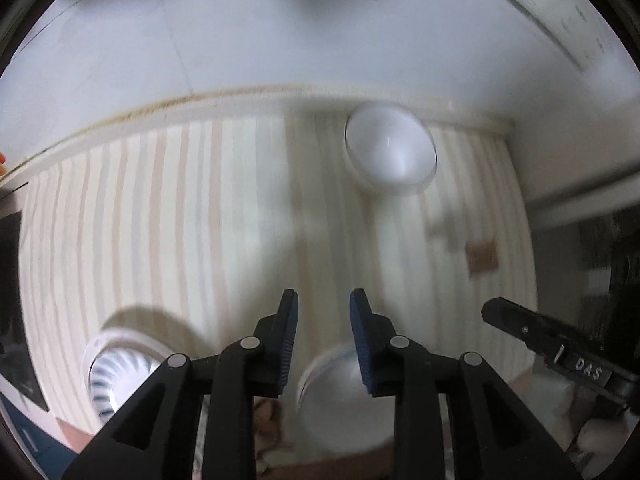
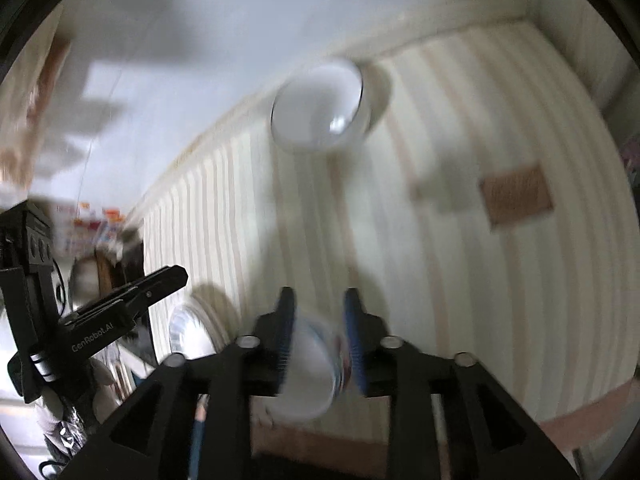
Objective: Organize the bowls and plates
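Three pieces of crockery lay on the striped cloth (image 1: 180, 208), all softened by motion blur. Seen from the left wrist, a plain white bowl (image 1: 390, 150) sat at about one o'clock, near the far edge of the cloth by the white wall (image 1: 240, 40). A blue-patterned bowl (image 1: 116, 372) sat at eight o'clock, and a second white bowl (image 1: 340, 392) lay at six o'clock, below and behind the left gripper (image 1: 324, 300). That gripper's blue pads stood a little apart with only cloth showing between their tips; it held nothing. The right gripper (image 1: 500, 312) reached in at four o'clock.

From the right wrist, the plain white bowl (image 2: 318, 106) appeared at twelve o'clock. The right gripper (image 2: 318, 300) had its pads parted, and a white bowl (image 2: 310, 376) with what looked like a coloured rim lay between them, though the blur hid whether the pads touched it. A brown patch (image 2: 516, 194) marked the cloth at two o'clock.
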`<move>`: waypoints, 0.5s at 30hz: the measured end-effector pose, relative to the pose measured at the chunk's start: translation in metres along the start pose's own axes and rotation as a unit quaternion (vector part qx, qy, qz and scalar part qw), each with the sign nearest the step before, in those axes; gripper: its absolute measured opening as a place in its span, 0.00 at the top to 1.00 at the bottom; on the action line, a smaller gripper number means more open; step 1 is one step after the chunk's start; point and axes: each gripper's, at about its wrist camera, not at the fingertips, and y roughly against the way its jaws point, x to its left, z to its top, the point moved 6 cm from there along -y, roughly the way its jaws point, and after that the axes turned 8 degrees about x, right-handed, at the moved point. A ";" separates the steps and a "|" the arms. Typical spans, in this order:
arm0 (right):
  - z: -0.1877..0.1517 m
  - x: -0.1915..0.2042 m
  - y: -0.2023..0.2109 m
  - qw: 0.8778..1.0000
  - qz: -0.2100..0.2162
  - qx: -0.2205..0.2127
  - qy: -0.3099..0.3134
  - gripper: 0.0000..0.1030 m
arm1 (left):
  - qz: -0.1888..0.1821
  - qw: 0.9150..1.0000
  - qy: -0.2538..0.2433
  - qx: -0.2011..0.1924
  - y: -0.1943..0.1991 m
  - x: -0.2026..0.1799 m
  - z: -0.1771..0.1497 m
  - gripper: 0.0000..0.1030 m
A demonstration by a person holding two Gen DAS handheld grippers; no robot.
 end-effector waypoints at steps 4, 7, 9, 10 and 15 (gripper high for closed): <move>0.057 -0.011 0.005 0.999 -0.006 -0.035 -0.008 0.62 | -0.013 1.000 0.018 -0.002 -0.019 -0.009 0.049 0.76; 0.092 -0.018 0.001 0.999 -0.013 -0.051 -0.012 0.62 | -0.016 0.999 0.029 0.004 -0.037 -0.015 0.076 0.76; 0.116 -0.021 -0.005 0.998 -0.023 -0.064 -0.011 0.62 | -0.011 0.999 0.037 0.006 -0.050 -0.016 0.094 0.76; 0.126 -0.024 -0.010 0.997 -0.027 -0.067 -0.010 0.62 | -0.010 0.999 0.040 0.007 -0.058 -0.016 0.102 0.76; 0.160 -0.037 -0.033 0.998 -0.031 -0.061 -0.012 0.62 | -0.009 0.999 0.050 0.019 -0.088 -0.019 0.125 0.76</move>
